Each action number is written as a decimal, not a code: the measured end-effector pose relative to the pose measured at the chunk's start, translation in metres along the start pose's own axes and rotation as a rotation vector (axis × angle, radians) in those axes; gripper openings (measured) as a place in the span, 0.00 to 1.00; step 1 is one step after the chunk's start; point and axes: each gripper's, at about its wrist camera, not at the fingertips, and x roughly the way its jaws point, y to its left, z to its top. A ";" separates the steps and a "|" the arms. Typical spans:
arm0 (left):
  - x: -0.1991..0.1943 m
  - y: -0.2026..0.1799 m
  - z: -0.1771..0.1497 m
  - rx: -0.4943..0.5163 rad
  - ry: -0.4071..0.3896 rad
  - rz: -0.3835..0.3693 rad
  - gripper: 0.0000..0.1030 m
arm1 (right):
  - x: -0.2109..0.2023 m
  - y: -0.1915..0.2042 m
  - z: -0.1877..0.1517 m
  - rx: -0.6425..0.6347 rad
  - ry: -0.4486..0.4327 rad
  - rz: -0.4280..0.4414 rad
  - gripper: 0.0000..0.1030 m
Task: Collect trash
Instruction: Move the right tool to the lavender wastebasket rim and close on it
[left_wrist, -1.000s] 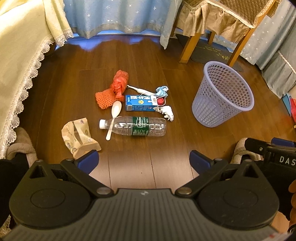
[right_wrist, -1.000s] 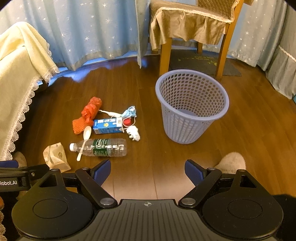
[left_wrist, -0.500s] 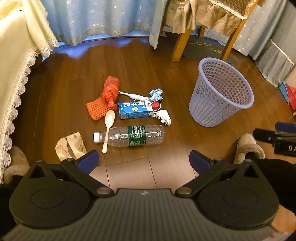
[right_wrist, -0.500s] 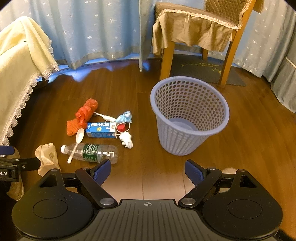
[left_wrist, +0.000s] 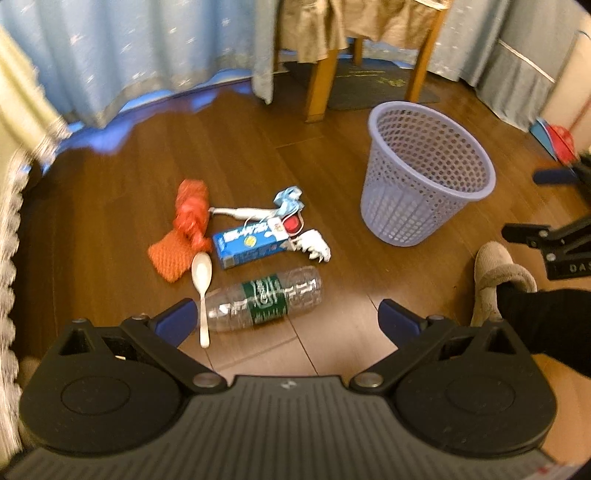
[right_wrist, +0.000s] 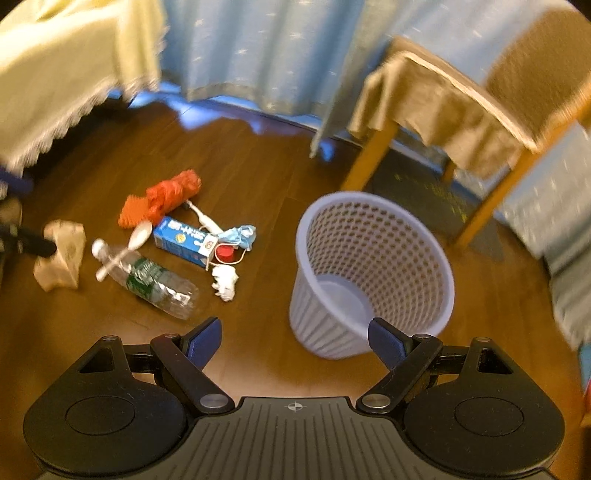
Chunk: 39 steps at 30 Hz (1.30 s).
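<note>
Clearly nothing has been picked up yet: the left hand-held gripper (left_wrist: 286, 317) hangs with its jaws spread wide and empty over the near end of the litter, and the right hand-held gripper (right_wrist: 294, 338) is likewise spread and empty, just in front of the lavender mesh wastebasket (right_wrist: 373, 273), which stands upright on the wooden floor (left_wrist: 110, 206) with nothing visible inside. The trash lies in a loose cluster to the left of the basket. The clear plastic bottle (left_wrist: 264, 299) lies on its side and looks empty, so it should be light, smooth and apt to roll or crush; the labelled middle seems the surest place to pinch. A white plastic spoon (left_wrist: 202, 284) rests across its neck end and may slide off when the bottle moves. The blue carton (left_wrist: 249, 245) is stiff-sided and should take a grip across its narrow faces. The orange net bag (left_wrist: 188, 225), the crumpled blue face mask (left_wrist: 288, 201) and the white tissue wad (left_wrist: 314, 249) are soft and light; any bunched fold will do. The tan paper bag (right_wrist: 59, 254) sits apart at the far left, seen only in the right wrist view, partly behind a dark gripper finger. Both views are motion-blurred, so the small red-and-white bits by the carton's end are hard to identify.
</note>
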 end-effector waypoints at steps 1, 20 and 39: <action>0.003 0.000 0.002 0.020 -0.004 -0.003 0.99 | 0.005 0.000 0.000 -0.043 -0.002 -0.002 0.82; 0.048 0.019 0.016 0.329 -0.001 -0.055 0.99 | 0.107 -0.014 -0.016 -0.543 0.096 0.002 0.69; 0.074 0.024 0.013 0.397 0.038 -0.086 0.99 | 0.167 -0.022 -0.012 -0.624 0.150 0.048 0.48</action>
